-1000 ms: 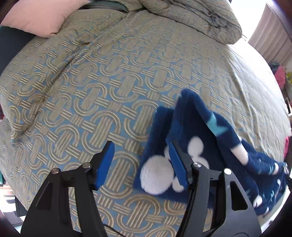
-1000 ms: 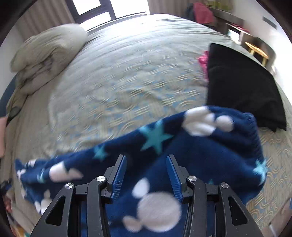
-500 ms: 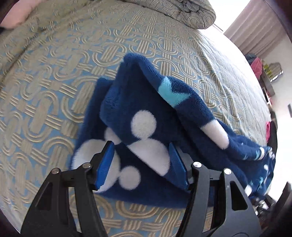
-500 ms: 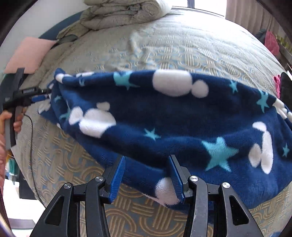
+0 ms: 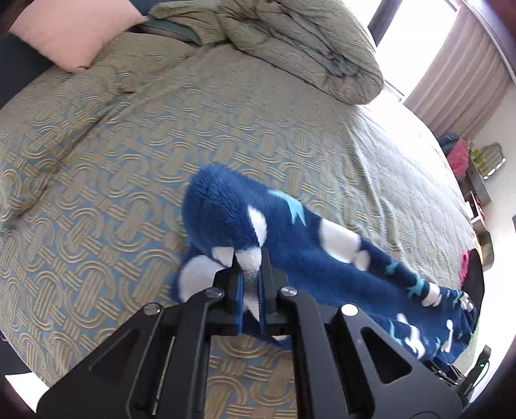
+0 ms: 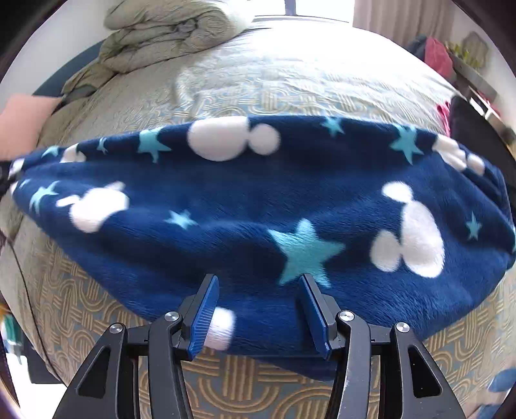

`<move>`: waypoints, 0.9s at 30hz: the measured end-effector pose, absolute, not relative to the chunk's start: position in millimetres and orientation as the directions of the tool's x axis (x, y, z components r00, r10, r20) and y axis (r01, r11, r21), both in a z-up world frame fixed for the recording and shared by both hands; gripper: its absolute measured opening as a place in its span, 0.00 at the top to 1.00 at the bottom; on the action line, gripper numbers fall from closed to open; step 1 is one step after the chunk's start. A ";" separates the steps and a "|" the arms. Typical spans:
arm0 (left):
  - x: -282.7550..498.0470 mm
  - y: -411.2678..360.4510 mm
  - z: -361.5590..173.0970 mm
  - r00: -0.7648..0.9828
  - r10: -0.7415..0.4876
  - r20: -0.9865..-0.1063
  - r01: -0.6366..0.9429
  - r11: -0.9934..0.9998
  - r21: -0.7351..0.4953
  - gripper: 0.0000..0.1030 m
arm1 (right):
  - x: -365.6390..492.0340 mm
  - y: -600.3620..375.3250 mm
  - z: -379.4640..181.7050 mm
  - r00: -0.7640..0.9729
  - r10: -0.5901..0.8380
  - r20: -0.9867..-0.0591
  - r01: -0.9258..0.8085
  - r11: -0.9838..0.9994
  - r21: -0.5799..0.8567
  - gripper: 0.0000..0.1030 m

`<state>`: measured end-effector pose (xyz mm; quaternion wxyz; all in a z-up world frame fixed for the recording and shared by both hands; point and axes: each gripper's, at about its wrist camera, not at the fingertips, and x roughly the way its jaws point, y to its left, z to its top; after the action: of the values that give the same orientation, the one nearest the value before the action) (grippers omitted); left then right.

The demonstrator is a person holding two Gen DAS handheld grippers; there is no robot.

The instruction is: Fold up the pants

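Dark blue fleece pants (image 5: 296, 248) with white mouse heads and light blue stars lie stretched across the patterned bedspread (image 5: 129, 145). My left gripper (image 5: 250, 262) is shut on one end of them, and the fabric bunches up in a hump just beyond the fingers. In the right wrist view the pants (image 6: 225, 199) span the frame from left to right. My right gripper (image 6: 258, 283) hovers over their near edge with its jaws opening. Fabric lies between and under the blue pads (image 6: 204, 309), which do not press on it.
A rolled duvet (image 5: 300, 42) and a pink pillow (image 5: 71, 29) lie at the head of the bed. A black garment (image 6: 477, 135) rests at the bed's right side, next to something pink. Curtains (image 5: 464, 74) and shelves stand beyond.
My left gripper has closed on the pants' end and lifted it a little. My right gripper has shifted along the pants' near edge, its jaws slightly wider.
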<state>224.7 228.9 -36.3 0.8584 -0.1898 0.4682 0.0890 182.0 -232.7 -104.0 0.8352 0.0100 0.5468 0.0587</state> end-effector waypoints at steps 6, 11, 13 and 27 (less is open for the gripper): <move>227.3 245.7 -94.2 0.440 0.020 -0.898 -0.383 0.908 -0.168 0.82 | 186.7 -251.4 -100.5 0.397 0.159 -0.904 -0.032 0.987 0.160 0.49; 217.4 251.0 -82.1 0.501 0.070 -0.863 -0.409 0.898 -0.164 0.62 | 192.3 -248.6 -94.1 0.410 0.146 -0.900 -0.052 0.989 0.137 0.48; 215.8 258.2 -75.7 0.512 0.080 -0.855 -0.412 0.896 -0.163 0.53 | 198.7 -246.6 -93.4 0.407 0.151 -0.901 -0.063 0.989 0.137 0.48; 206.1 231.8 -110.9 0.456 -0.185 -0.870 -0.327 0.875 -0.358 0.46 | 311.6 -93.1 -119.8 0.205 0.398 -0.894 -0.378 0.875 0.303 0.44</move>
<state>206.1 231.8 -110.9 0.8169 -0.2465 0.5196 0.0435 311.6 -93.0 -119.8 0.7763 0.0086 0.5785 0.2501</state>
